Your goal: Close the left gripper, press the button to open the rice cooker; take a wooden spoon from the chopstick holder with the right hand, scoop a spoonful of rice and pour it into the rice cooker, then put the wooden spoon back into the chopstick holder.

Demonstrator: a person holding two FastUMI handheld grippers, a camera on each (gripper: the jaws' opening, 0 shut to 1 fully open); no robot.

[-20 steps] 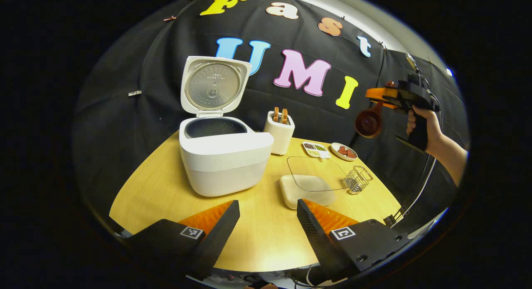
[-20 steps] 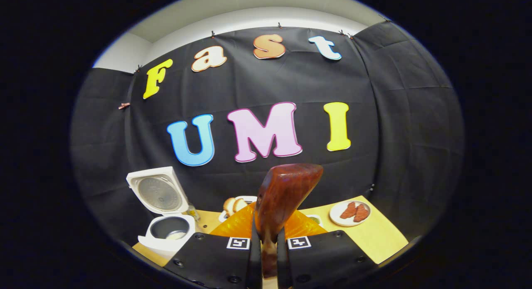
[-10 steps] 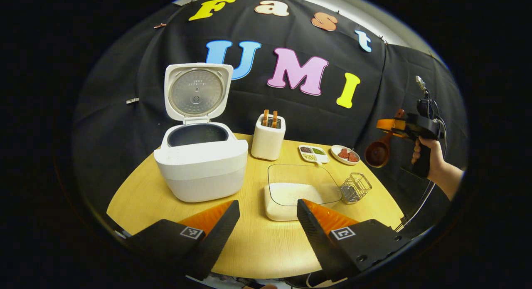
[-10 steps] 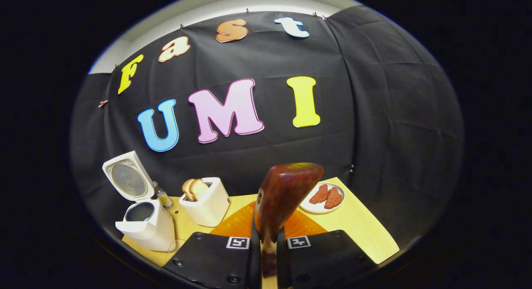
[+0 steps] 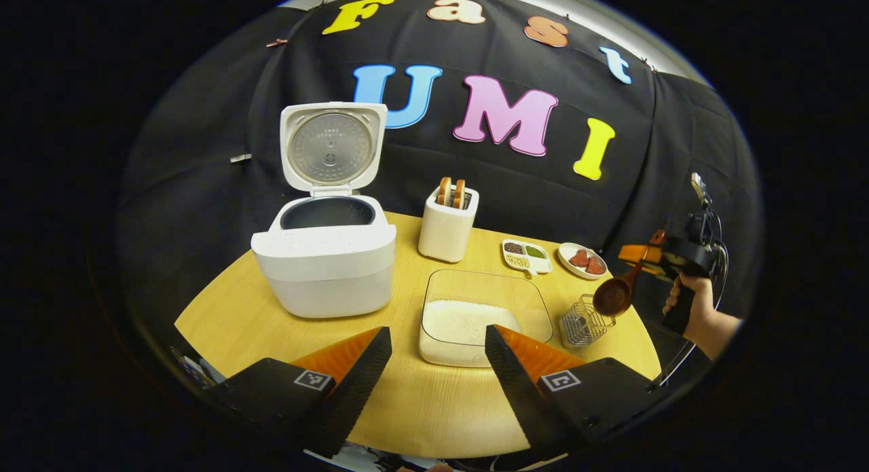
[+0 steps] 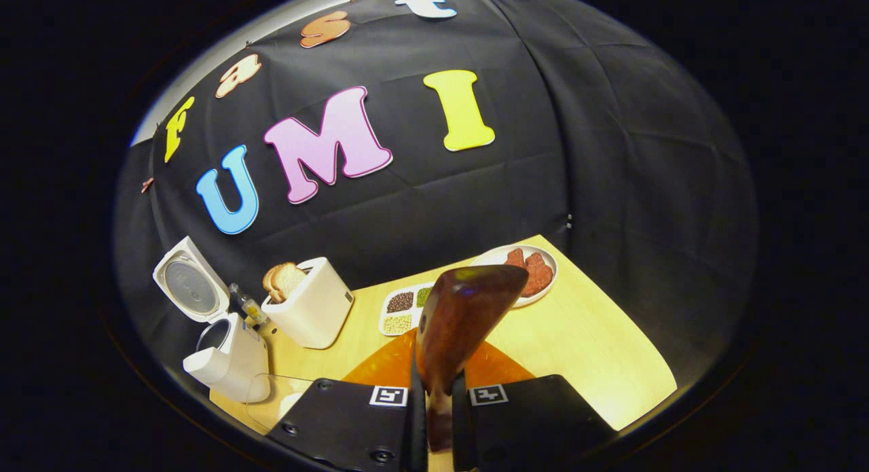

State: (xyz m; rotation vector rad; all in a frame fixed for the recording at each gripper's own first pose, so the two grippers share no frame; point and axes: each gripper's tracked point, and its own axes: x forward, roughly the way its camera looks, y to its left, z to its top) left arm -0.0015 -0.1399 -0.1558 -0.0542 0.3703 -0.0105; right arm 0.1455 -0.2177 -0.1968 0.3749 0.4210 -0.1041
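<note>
Right tongs (image 6: 434, 418) gripping wooden spoon (image 6: 461, 322)

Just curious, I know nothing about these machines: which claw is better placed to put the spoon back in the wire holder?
The right claw: it's shut on the wooden spoon, beside the chopstick holder. The left claw is open.

I read no usable text here, only square black-and-white coded markers on my left tongs (image 5: 434, 363) and right tongs (image 6: 438, 418), tiny print on the rice cooker (image 5: 324, 258) lid too small to read
</note>
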